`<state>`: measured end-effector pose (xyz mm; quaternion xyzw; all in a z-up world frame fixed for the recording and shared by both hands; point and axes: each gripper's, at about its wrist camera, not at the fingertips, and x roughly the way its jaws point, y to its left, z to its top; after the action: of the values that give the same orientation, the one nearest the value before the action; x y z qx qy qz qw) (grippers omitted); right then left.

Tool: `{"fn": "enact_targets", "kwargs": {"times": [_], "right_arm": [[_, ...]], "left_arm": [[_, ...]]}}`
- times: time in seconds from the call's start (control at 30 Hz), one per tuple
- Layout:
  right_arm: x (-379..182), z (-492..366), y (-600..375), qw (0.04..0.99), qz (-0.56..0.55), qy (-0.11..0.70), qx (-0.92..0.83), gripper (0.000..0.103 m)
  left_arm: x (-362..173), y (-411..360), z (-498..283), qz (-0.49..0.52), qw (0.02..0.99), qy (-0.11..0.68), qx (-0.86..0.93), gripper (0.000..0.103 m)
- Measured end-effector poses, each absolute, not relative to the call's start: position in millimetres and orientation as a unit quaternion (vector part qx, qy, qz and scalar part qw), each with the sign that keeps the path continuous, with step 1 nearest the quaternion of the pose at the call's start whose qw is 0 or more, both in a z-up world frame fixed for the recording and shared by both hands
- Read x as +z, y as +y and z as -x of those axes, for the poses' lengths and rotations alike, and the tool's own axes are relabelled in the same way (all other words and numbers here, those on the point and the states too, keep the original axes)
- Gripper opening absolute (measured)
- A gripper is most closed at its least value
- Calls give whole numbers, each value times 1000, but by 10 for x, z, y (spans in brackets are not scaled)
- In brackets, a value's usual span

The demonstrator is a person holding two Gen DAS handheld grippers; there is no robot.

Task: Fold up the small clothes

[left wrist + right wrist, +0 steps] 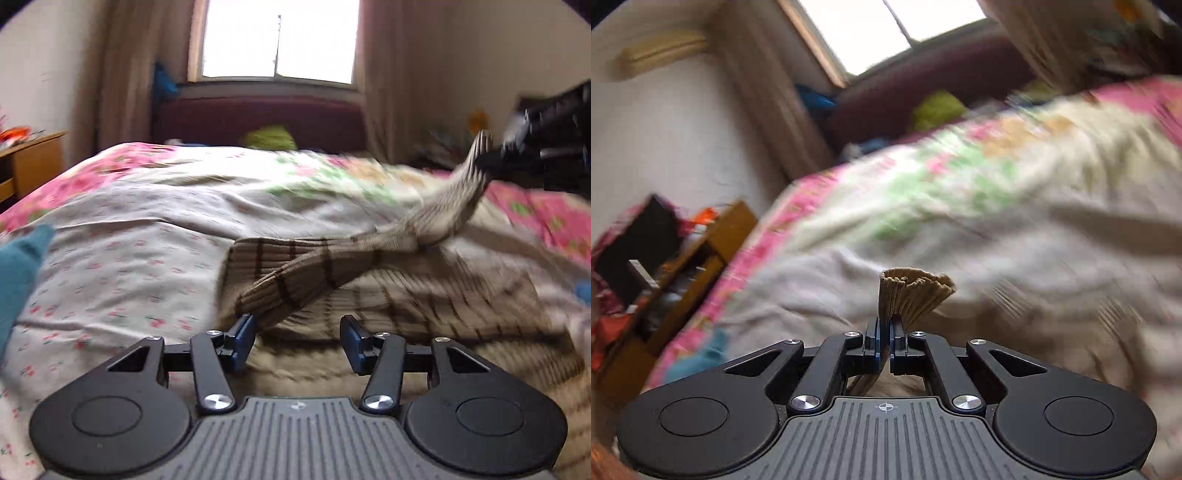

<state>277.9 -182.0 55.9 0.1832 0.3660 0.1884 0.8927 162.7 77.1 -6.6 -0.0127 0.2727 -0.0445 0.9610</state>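
A beige ribbed knit garment [295, 273] with dark stripes lies on the floral bedsheet [129, 229]. One long part of it is stretched up to the right. My right gripper [491, 155] sits at the upper right of the left wrist view, gripping that end. In the right wrist view, my right gripper [885, 325] is shut on the bunched ribbed edge of the garment [912, 291], which fans out above the pads. My left gripper [297, 325] is open just in front of the garment's near end. Its left fingertip [245, 325] is close to the cloth, and the pads do not press on it.
A teal cloth [18, 273] lies at the left edge of the bed. A wooden bedside unit [33, 158] with clutter stands to the left and also shows as a wooden shelf [701, 251]. A dark red headboard [258, 118], a green item [269, 138] and a window lie beyond the bed.
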Motion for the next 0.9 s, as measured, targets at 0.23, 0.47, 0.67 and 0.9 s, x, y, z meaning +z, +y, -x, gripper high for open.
{"fn": "enact_targets", "kwargs": {"times": [0.23, 0.47, 0.67, 0.9], "right_arm": [[-292, -2580, -2274, 866, -235, 418, 140, 3], [-310, -2596, -2345, 857, -270, 409, 161, 12], [-361, -2698, -2376, 841, -299, 421, 161, 18], [-165, -2878, -2098, 852, -275, 416, 163, 8]], "left_arm": [[-175, 451, -1710, -73, 942, 324, -54, 61], [-193, 409, -1796, -141, 935, 323, -45, 61], [-247, 401, -1838, -180, 928, 321, -62, 63], [-241, 451, -1855, -194, 927, 317, -57, 63]]}}
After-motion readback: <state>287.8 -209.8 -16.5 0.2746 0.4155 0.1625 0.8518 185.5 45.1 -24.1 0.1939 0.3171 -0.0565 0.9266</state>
